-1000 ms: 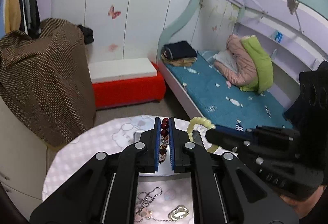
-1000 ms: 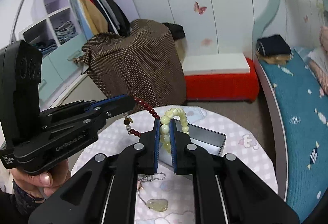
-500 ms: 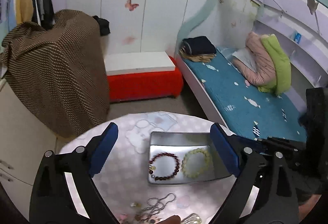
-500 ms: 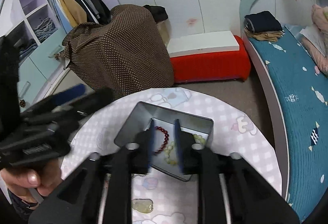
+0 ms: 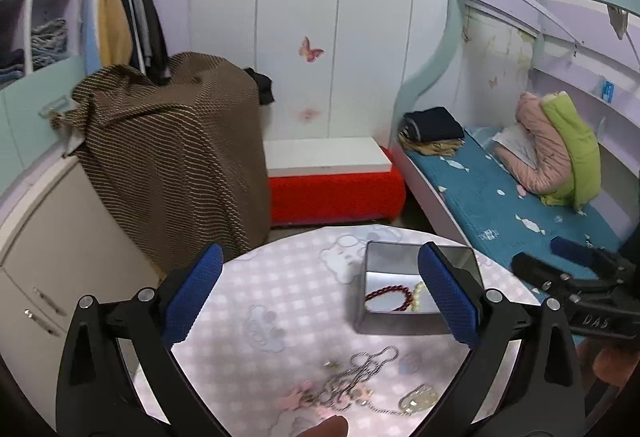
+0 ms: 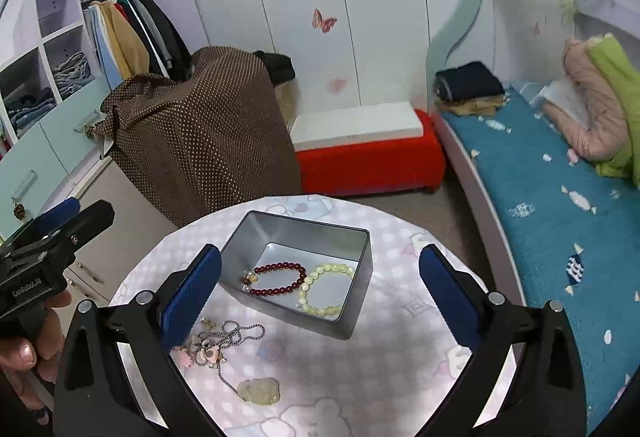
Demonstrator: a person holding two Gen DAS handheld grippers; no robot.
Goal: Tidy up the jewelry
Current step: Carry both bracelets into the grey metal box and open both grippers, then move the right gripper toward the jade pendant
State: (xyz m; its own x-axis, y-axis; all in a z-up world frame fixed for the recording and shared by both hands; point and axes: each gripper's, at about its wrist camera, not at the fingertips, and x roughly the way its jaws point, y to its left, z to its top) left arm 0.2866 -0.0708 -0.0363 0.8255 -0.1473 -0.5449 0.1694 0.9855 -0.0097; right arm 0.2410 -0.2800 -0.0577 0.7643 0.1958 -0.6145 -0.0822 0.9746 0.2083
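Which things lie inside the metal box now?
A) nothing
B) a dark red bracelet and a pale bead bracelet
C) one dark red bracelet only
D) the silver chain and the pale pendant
B: the right wrist view shows the dark red bracelet and the pale bead bracelet side by side in the metal box.

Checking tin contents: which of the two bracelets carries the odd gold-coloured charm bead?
The dark red bracelet, left of the pale yellow-green bracelet in the metal tin; the pale one's beads look uniform.

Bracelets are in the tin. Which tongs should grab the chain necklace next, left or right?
Left, probably. The chain necklace lies between the open left tongs, close below; for the right tongs it sits off by the left finger.
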